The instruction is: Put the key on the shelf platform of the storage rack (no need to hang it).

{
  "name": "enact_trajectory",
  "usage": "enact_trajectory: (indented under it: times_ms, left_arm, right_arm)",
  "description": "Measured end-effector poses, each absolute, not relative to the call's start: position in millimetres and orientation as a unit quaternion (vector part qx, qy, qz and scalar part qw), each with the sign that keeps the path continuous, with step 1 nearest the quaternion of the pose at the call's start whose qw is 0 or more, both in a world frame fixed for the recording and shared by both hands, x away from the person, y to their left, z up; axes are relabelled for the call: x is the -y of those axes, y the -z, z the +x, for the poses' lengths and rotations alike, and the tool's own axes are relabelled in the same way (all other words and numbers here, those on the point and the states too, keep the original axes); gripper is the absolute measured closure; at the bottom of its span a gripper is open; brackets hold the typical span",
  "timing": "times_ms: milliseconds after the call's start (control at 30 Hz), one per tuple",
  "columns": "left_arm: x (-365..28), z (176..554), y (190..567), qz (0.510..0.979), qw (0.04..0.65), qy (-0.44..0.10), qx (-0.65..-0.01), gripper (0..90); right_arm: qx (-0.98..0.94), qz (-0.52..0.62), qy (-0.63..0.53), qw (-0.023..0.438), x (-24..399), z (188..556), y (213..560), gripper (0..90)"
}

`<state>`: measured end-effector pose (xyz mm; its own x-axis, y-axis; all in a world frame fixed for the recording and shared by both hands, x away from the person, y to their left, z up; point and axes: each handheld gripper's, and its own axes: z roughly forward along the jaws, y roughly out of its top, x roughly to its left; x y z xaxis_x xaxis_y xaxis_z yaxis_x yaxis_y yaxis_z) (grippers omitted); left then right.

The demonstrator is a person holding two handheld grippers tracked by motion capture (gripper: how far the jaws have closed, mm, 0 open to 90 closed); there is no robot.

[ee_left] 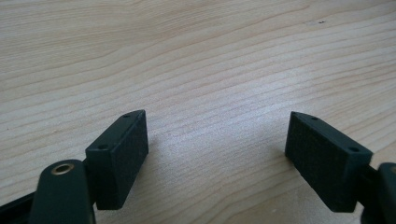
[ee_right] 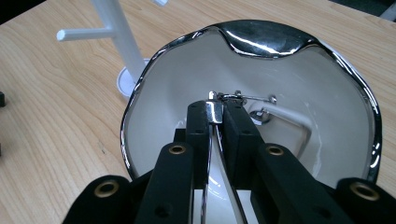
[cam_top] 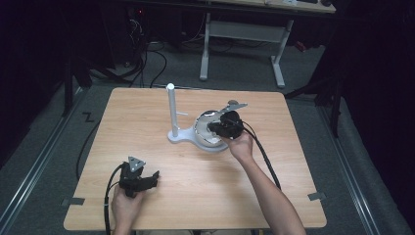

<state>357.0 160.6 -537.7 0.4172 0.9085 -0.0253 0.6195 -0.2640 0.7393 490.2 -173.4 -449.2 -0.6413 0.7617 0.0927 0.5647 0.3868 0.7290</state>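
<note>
Pale wood tabletop (cam_top: 274, 191), dark room, and a chrome bowl (ee_right: 261, 37) gripped at mid-table.

The right claw (ee_right: 215, 112) is clamped on a thin metal strip (ee_right: 215, 111) over the bowl's white inside; the bowl sits on a white stand (cam_top: 172, 110) with an upright post. The left claw (ee_left: 217, 140) rests near the tabletop's front left corner, jaws wide apart on bare wood grain. Grey carpet (cam_top: 44, 147), cables (cam_top: 151, 63) and a white desk frame (cam_top: 242, 34) lie beyond.

Shiny metal bowl (ee_right: 261, 74) sits on white stand base (cam_top: 182, 135), handle pinched.
</note>
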Motion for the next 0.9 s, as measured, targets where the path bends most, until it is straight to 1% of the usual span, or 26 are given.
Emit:
enact_trajectory:
  times_ms: [233, 333, 533, 633, 733, 900]
  left_arm:
    - [-160.6, 357.0, 537.7, 0.767, 0.347, -0.209, -0.498, 21.7]
    - [-160.8, 357.0, 537.7, 0.767, 0.347, -0.208, -0.498, 21.7]
    - [-160.6, 357.0, 537.7, 0.767, 0.347, -0.208, -0.498, 21.7]
    - [-160.6, 357.0, 537.7, 0.767, 0.347, -0.208, -0.498, 21.7]
    - [-160.5, 357.0, 537.7, 0.768, 0.346, -0.208, -0.498, 21.7]
    - [-160.3, 357.0, 537.8, 0.768, 0.346, -0.209, -0.497, 21.7]
  right_arm:
    - [-0.826, 0.405, -0.373, 0.124, 169.2, 493.0, 453.5, 80.9]
    - [-0.822, 0.407, -0.379, 0.121, 170.7, 492.4, 453.0, 77.4]
    - [-0.815, 0.408, -0.391, 0.128, 179.0, 487.2, 448.5, 73.4]
    - [-0.812, 0.409, -0.394, 0.132, 185.1, 484.5, 446.4, 68.8]
    - [-0.804, 0.417, -0.402, 0.137, 192.7, 481.5, 442.5, 61.1]
    - [-0.795, 0.426, -0.409, 0.14, 204.3, 476.9, 433.5, 57.1]
